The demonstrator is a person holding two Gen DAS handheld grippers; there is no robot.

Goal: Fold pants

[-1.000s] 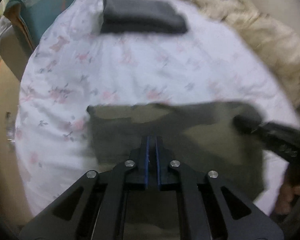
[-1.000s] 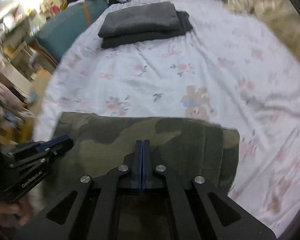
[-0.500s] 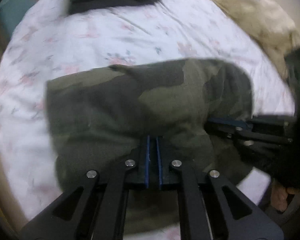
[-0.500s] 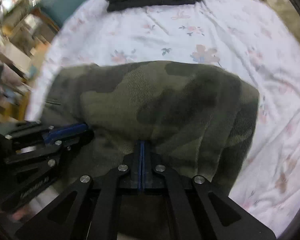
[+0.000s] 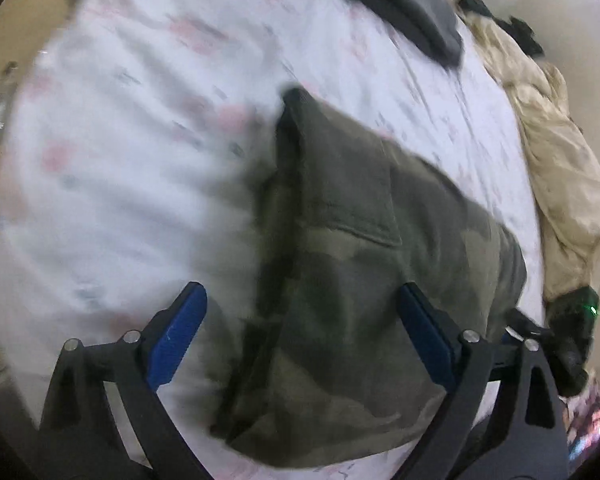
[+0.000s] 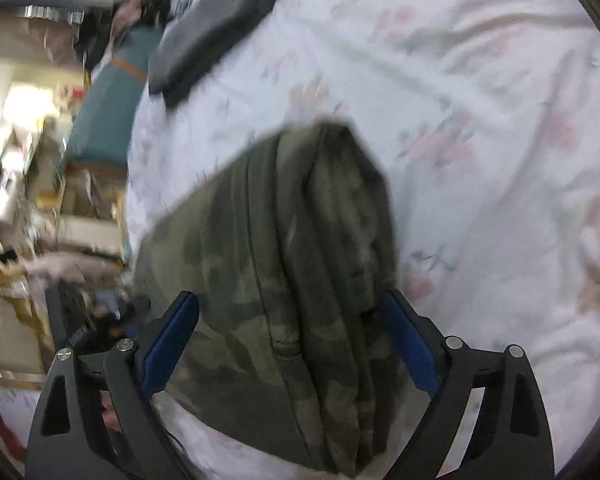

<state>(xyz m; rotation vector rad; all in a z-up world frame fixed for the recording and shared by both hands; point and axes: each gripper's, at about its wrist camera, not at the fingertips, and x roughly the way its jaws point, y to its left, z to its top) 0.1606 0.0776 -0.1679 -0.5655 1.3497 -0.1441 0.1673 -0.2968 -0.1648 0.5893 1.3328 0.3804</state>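
The camouflage pants (image 5: 372, 264) lie folded into a thick bundle on the floral bedsheet (image 5: 140, 168), near the edge of the bed closest to the cameras. In the left wrist view a pocket flap shows on the top layer, and the stacked fold edges run along the bundle's left side. In the right wrist view the same bundle (image 6: 300, 264) shows several layered folds along its right side.

The left gripper (image 5: 304, 336) stands over the near part of the pants. Its jaws have just been opening and now stand wide apart; the blue pads flank the cloth without pressing on it. The right gripper (image 6: 292, 340) is in the same condition above the pants: jaws just opened, spread wide, with the folded layers between the pads but not clamped.

Beyond the pants, at the far side of the bedsheet, lies a dark grey folded garment (image 5: 412, 12). A beige blanket (image 5: 560, 168) lies bunched to the right of the pants in the left wrist view. A teal cushion (image 6: 112, 104) sits off the bed edge, left of the pants, in the right wrist view. Both views are motion-blurred.
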